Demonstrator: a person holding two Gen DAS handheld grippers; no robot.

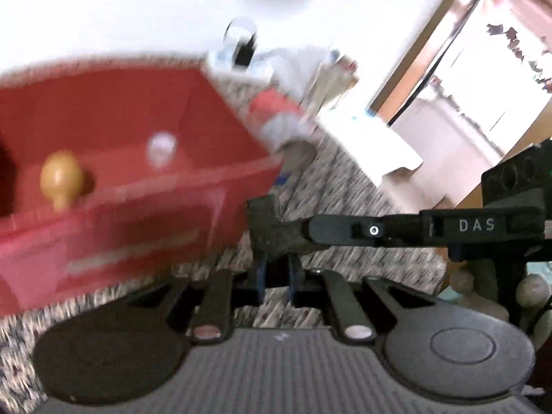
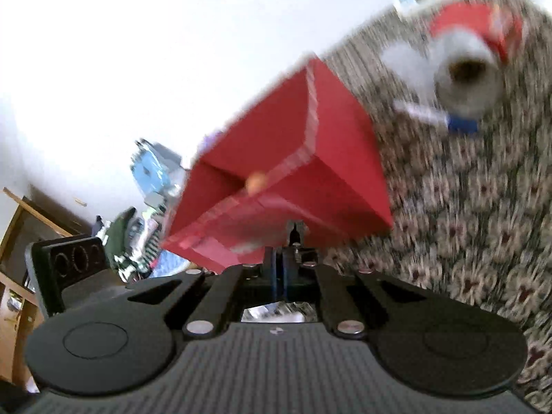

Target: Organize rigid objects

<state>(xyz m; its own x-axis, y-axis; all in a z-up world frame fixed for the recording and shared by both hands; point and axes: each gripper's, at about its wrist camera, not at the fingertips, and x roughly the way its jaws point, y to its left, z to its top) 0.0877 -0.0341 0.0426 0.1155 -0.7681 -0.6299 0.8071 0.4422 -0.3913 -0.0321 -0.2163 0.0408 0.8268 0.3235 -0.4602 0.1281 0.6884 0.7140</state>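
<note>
Red box (image 2: 293,176) on patterned cloth (image 2: 483,224), wooden knob piece (image 1: 61,177) inside | right gripper (image 2: 280,269) at box's 6 o'clock edge, left gripper (image 1: 276,276) at 4 o'clock; both fingers look pinched together, holding nothing | blurred view: slow down, steady before next grasp.

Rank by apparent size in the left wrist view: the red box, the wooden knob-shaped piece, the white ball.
1. Red box, by far the largest.
2. Wooden knob-shaped piece.
3. White ball, slightly smaller, though blur and its greater distance make that unsure.
</note>
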